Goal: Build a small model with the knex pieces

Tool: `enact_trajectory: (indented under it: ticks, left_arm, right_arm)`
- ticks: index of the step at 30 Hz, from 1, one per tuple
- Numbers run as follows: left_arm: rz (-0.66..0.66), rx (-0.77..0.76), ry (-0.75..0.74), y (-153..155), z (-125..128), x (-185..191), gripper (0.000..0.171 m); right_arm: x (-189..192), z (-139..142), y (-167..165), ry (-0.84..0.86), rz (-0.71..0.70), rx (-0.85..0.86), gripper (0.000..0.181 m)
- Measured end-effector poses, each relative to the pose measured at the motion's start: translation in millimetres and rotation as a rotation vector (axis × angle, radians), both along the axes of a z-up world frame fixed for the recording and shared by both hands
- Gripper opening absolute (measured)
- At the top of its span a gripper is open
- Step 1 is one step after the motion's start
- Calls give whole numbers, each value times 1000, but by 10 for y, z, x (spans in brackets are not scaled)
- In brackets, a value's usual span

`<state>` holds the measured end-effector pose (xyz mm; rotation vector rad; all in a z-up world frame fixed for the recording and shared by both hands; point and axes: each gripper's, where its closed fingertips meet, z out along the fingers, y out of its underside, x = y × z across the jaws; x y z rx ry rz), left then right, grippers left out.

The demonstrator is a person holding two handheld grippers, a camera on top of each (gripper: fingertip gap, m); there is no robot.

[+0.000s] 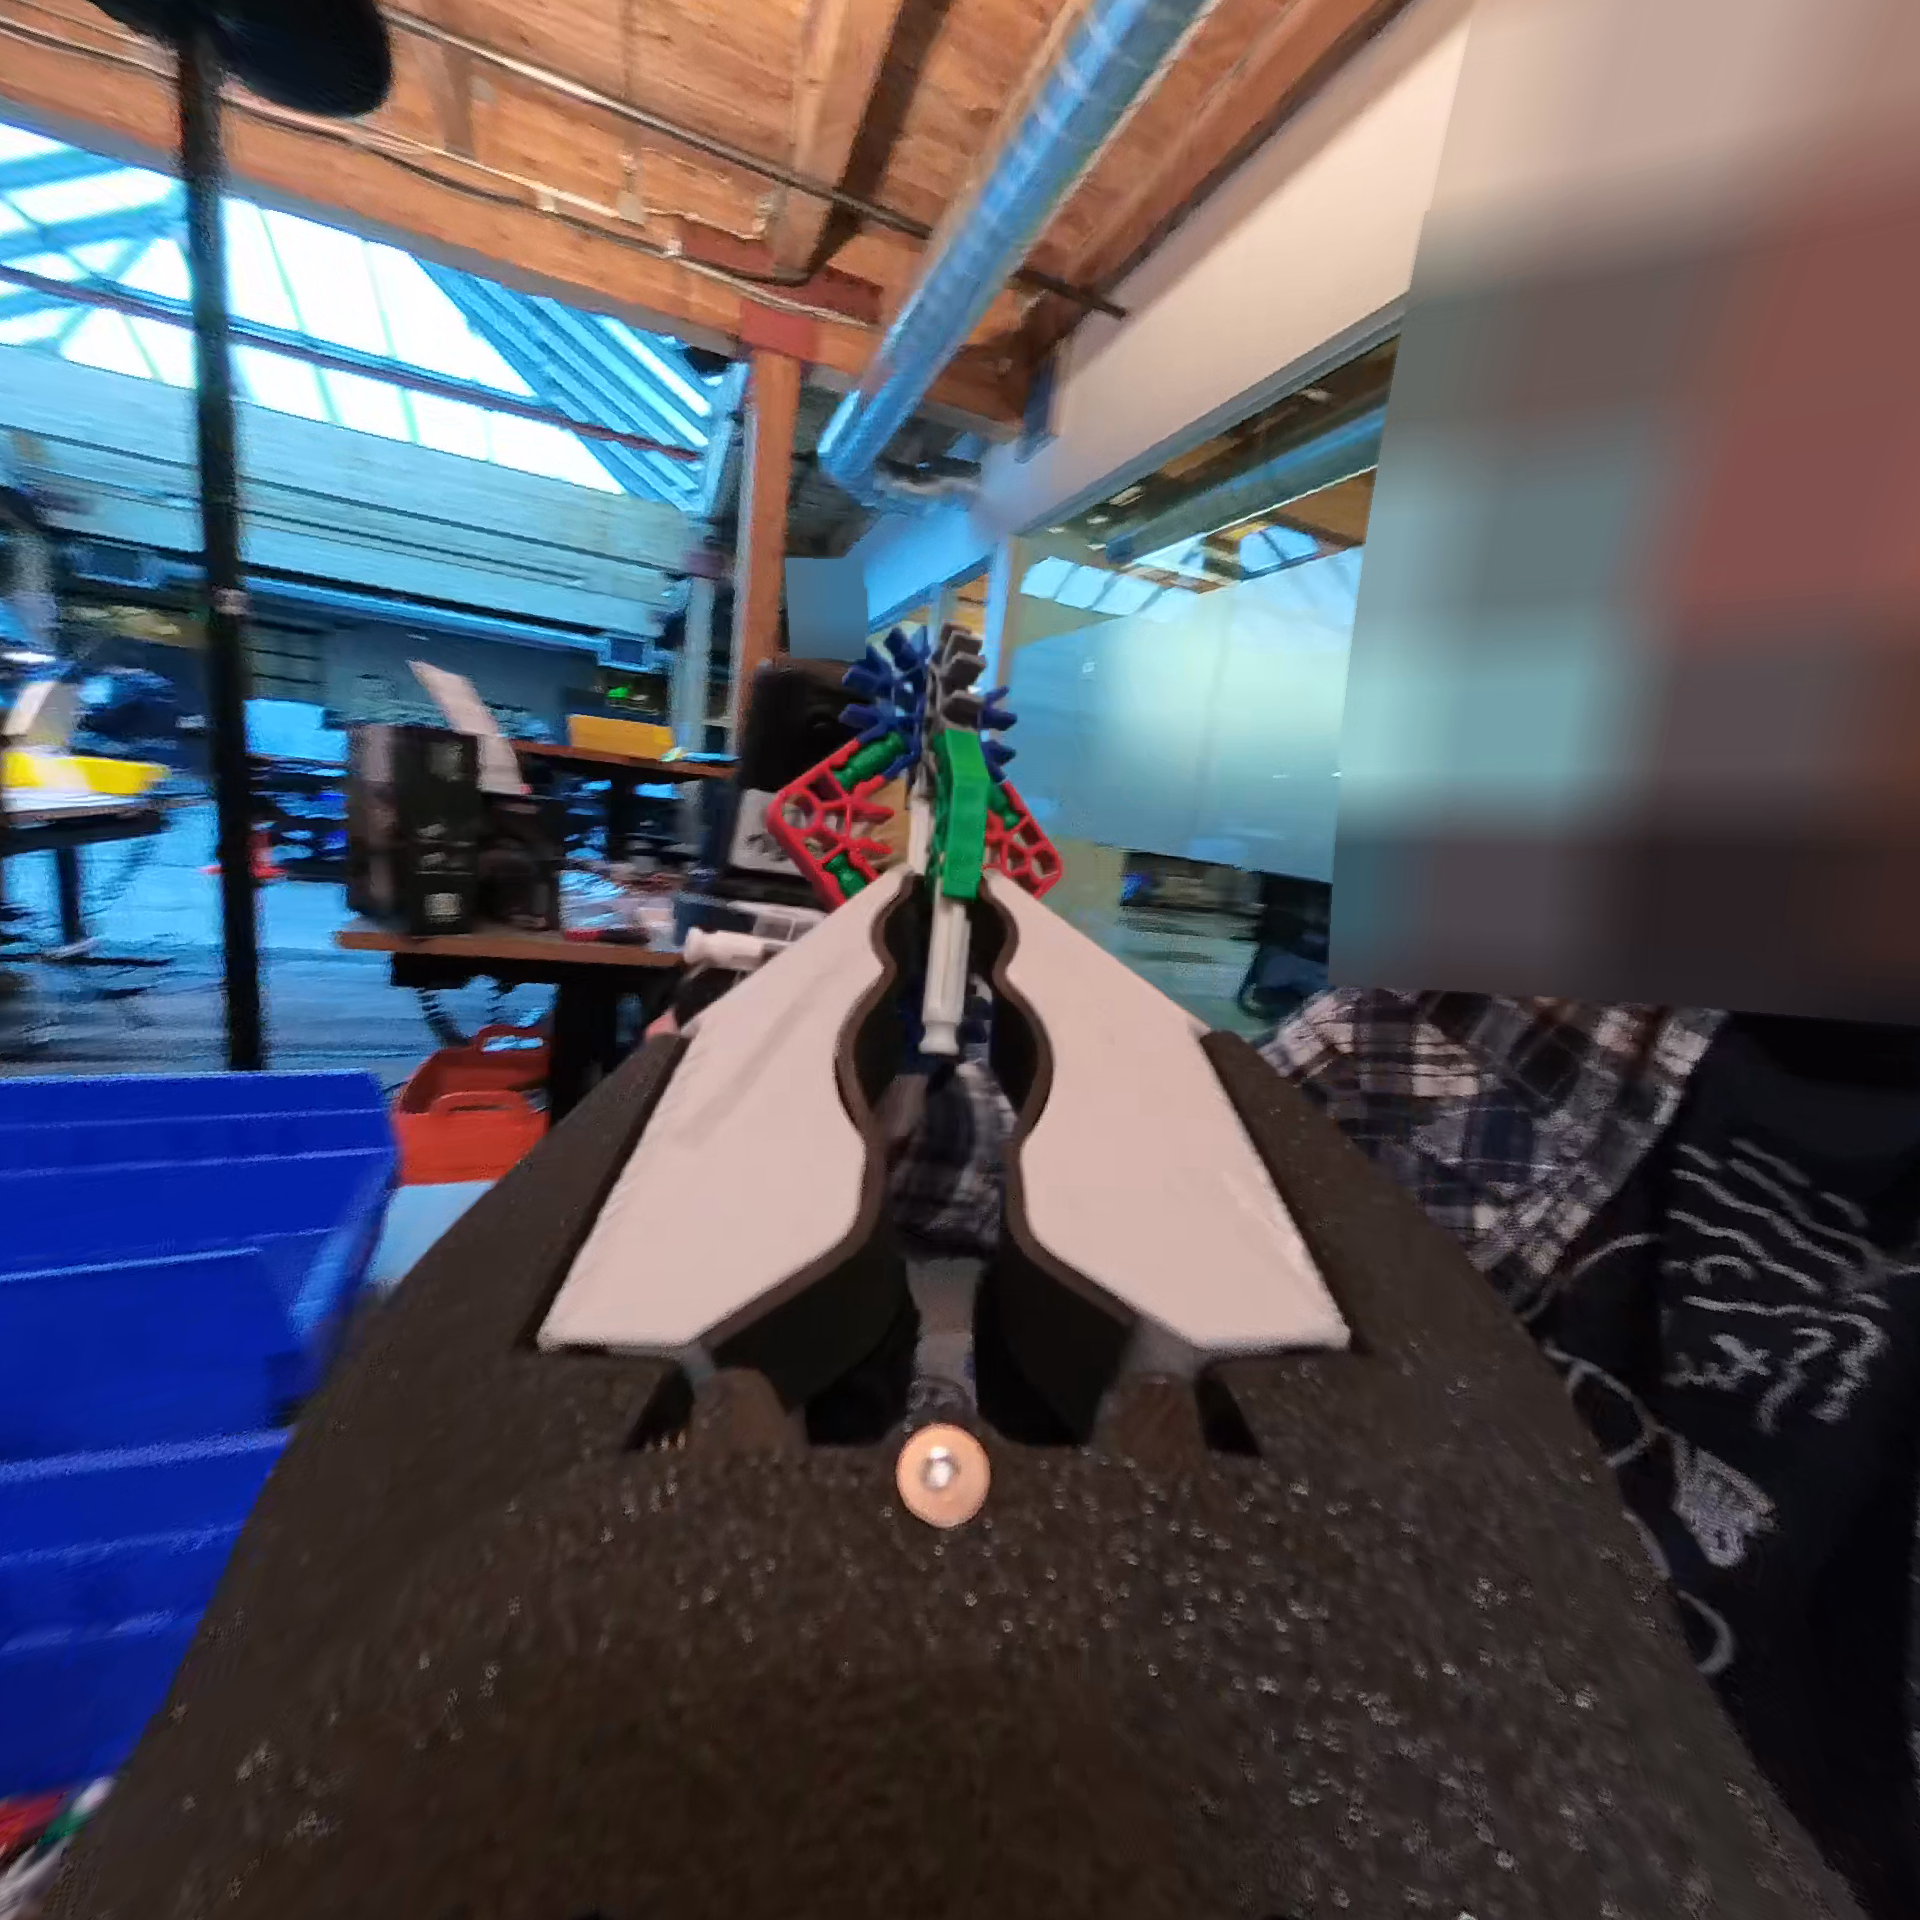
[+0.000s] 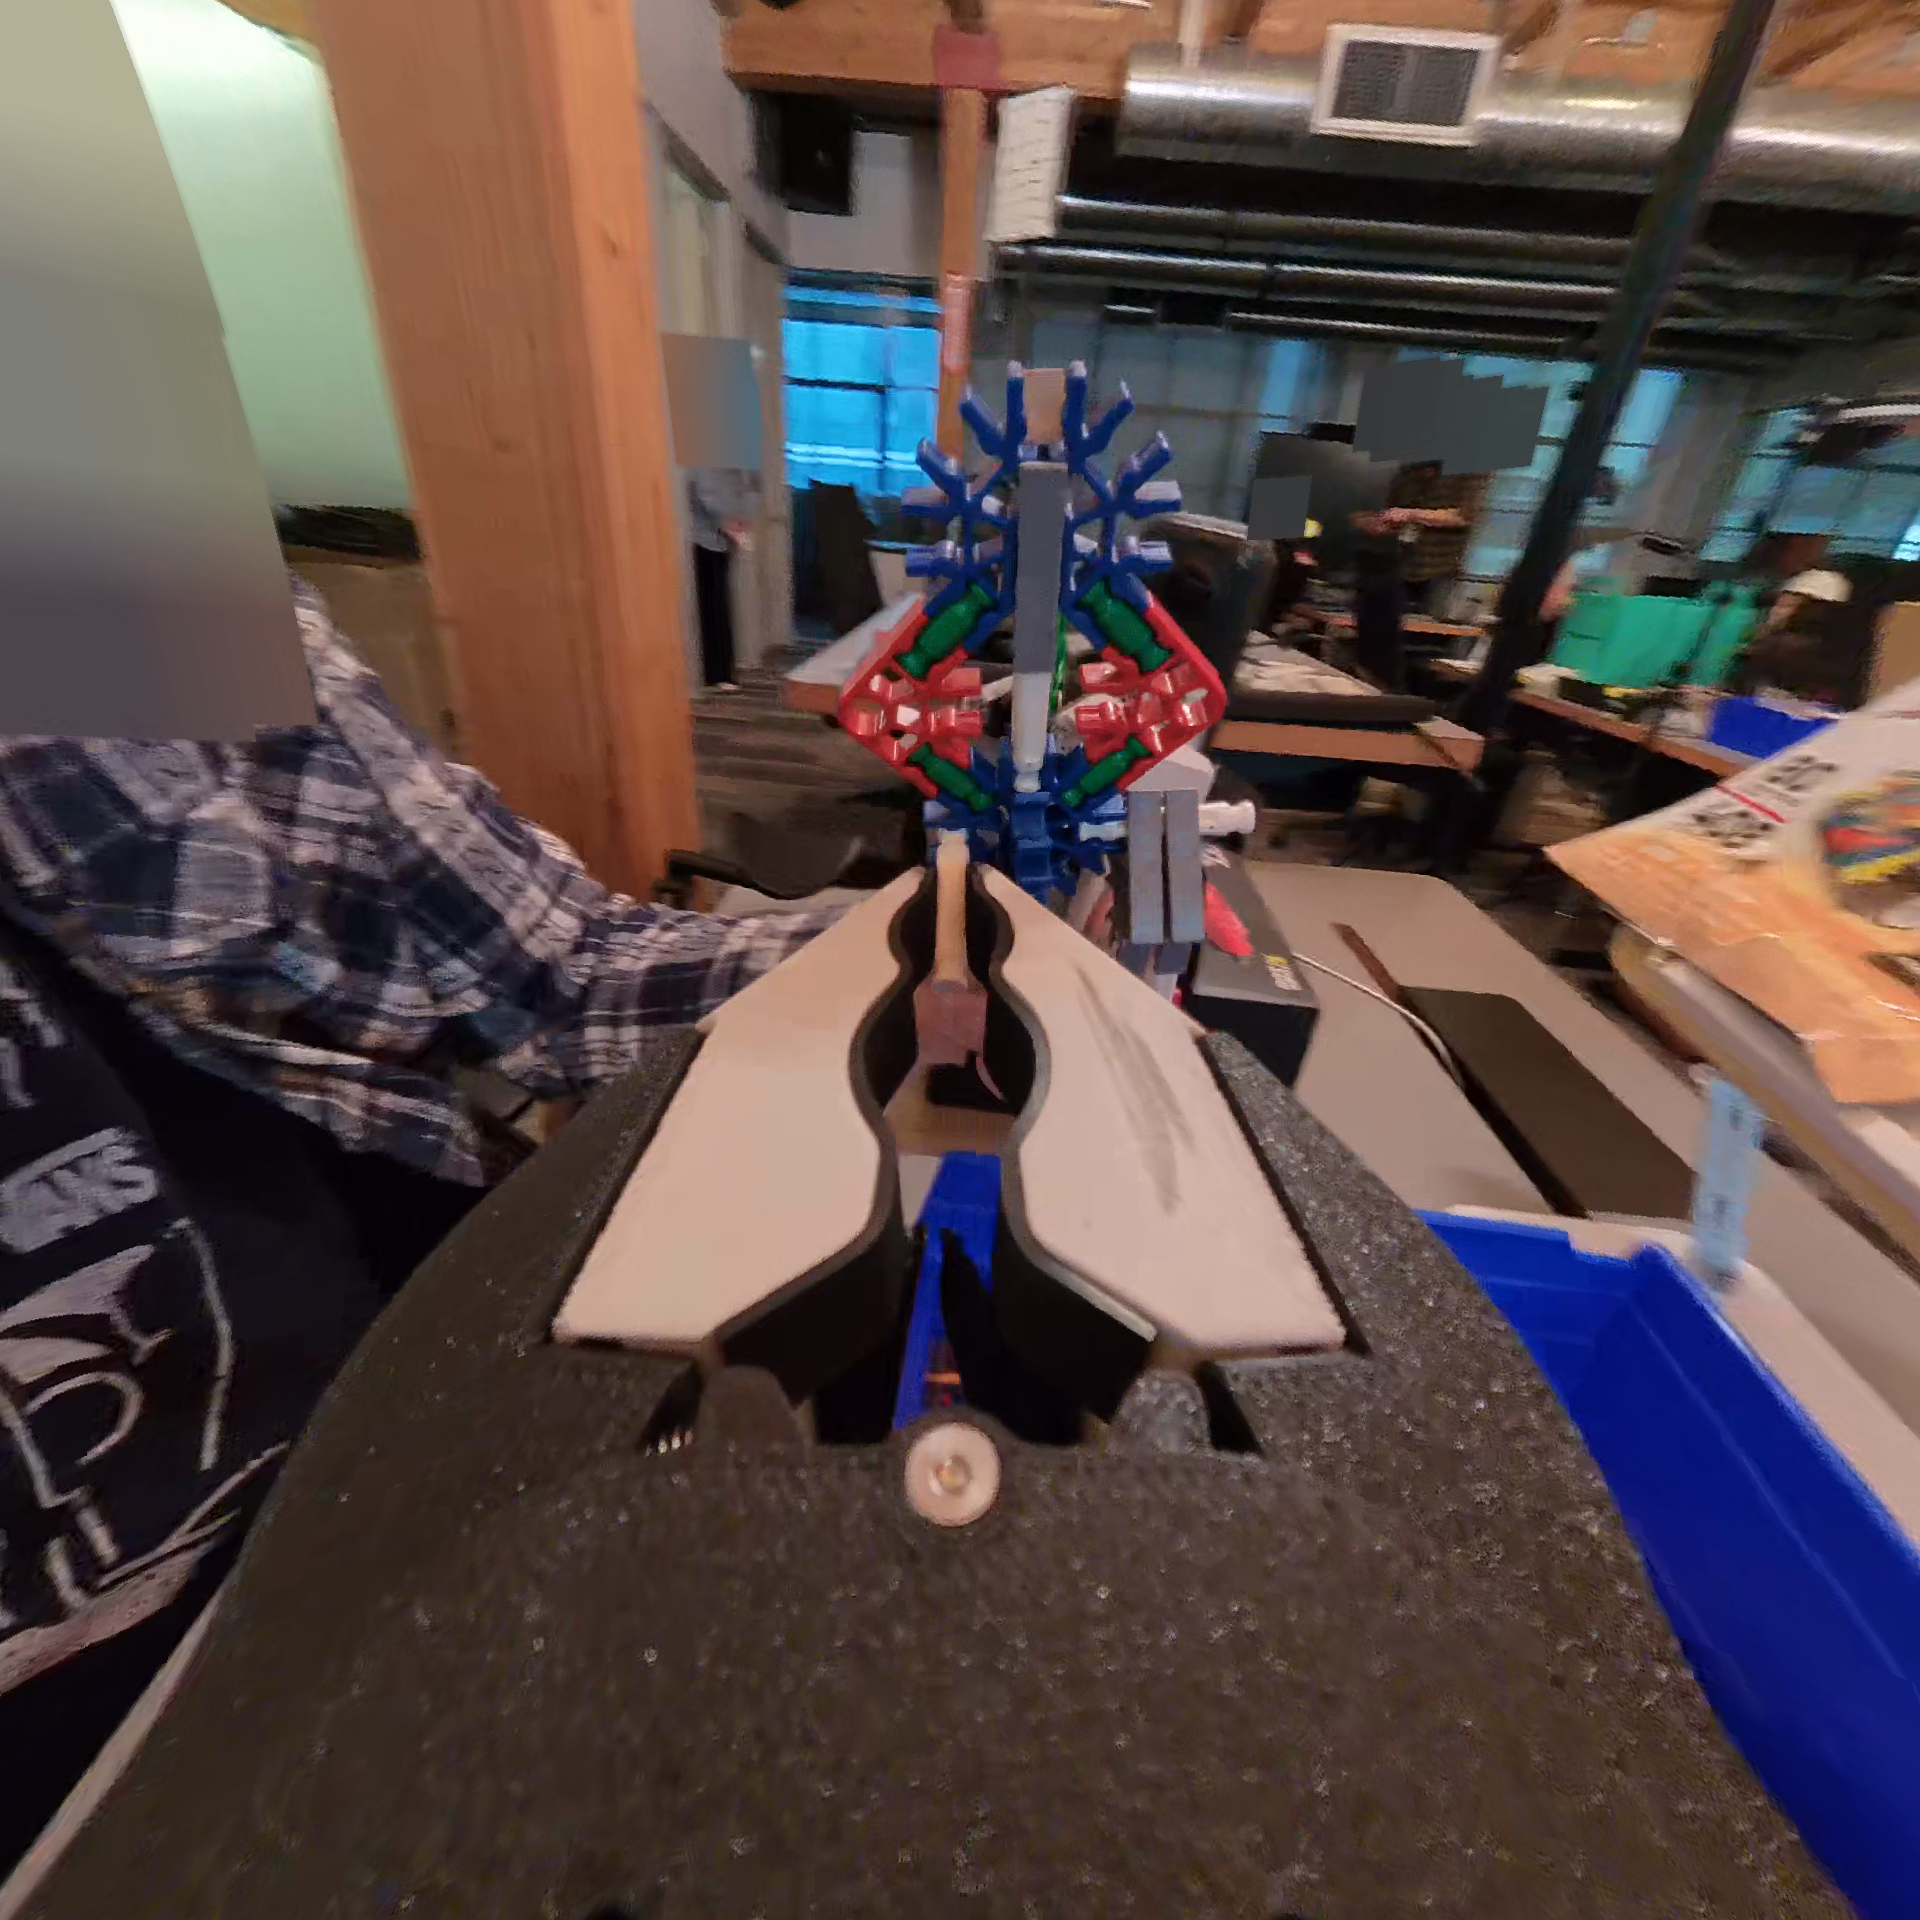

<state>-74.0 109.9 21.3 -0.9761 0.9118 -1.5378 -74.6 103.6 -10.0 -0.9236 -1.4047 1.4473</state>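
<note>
Left gripper (image 1: 948, 894) is pinched narrow on a white rod (image 1: 948, 961) at frame centre; that rod runs up into the toy assembly (image 1: 920, 774) of blue snowflake connectors, red lattice connectors and short green rods. Right gripper (image 2: 951, 883) is likewise closed down on a tan rod (image 2: 949, 920) at frame centre, just under the same assembly (image 2: 1029, 634), which stands upright above its tips. Both grip only thin smooth plastic rods, so my read: the rod could twist or slide between the hard white fingers (image 1: 1101, 1101), or a snap-fit joint could pop if the 2 grippers pull off-axis. Parts are glossy rigid plastic, the connectors toothed and open-celled; the gripper bodies are grainy black. A blue ribbed bin (image 1: 156, 1299) sits at lower left of the left view.
</note>
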Motion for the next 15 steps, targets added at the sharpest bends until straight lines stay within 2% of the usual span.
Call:
enact_trajectory:
  ticks: [1, 2, 4, 7, 9, 11, 13, 15]
  left_arm:
    - [26, 6, 22, 28, -14, -8, 5]
    - [111, 15, 37, 121, -22, -24, 5]
    - [347, 65, 101, 361, -69, -61, 3]
    - [664, 163, 140, 555, -40, -122, 3]
    - [832, 193, 178, 640, -49, -137, 2]
    - [1017, 269, 284, 730, -135, -139, 3]
    - [1082, 363, 329, 661, -145, -18, 1]
    - [1121, 380, 322, 622, -97, 8, 1]
  right_arm:
    - [-20, -8, 45, -10, -44, 15, 3]
    - [-47, -23, 116, -23, -105, 32, 3]
    - [-97, -49, 323, -63, -275, 61, 3]
    - [-131, -46, 562, -126, -523, 97, 4]
    - [-137, -50, 672, -163, -657, 128, 3]
    - [-92, -73, 846, -216, -861, 213, 3]
    - [32, -6, 1008, -231, -1074, 322, 3]
    - [50, 34, 991, -224, -1090, 339, 5]
